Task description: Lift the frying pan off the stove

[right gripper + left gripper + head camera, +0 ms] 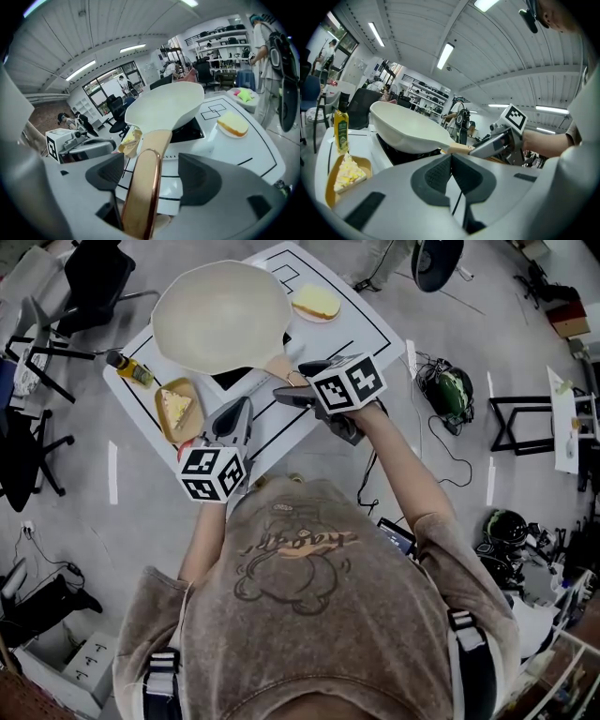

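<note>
Pan, cream-coloured, appears to rest on the black stove on the white desk, its wooden handle pointing back toward you. Your right gripper sits astride that handle. Its jaws are spread, one on each side, and the handle's long axis runs straight along the gripper's own line, out to the bowl ahead. The handle lies closer to the jaw nearer your left gripper, with a clear gap on the other side, so nothing is pinched yet. Your left gripper hangs just left of the handle, jaws pressed together and empty. The right one looks placed to close and lift.
</note>
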`<state>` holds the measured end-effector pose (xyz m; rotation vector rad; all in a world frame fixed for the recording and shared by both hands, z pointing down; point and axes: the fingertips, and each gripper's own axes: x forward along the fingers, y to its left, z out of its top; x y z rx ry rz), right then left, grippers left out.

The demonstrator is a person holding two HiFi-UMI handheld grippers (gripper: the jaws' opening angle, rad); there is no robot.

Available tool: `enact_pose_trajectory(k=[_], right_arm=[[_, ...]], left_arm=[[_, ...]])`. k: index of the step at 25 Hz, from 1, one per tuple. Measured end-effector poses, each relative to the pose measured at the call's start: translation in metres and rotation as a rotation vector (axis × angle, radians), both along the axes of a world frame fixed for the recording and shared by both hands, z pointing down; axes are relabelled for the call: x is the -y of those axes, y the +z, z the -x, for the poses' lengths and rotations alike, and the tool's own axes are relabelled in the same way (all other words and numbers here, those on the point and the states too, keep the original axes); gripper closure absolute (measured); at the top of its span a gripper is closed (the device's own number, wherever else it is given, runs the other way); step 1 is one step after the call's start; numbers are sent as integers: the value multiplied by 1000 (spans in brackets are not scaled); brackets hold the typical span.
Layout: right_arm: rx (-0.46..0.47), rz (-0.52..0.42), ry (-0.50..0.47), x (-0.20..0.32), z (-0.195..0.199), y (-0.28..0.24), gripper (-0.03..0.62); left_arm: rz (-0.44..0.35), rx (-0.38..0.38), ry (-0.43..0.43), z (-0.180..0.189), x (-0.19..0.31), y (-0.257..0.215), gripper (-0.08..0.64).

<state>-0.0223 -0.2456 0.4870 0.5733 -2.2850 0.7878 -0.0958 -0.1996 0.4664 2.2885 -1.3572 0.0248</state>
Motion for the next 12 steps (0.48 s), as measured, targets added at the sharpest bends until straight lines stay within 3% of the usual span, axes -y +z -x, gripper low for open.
enact_pose_trajectory(k=[12], right_arm=[[-105,59,-55,-5,13,28,380]], left_arm=[[13,-23,-18,11,1,4,552]])
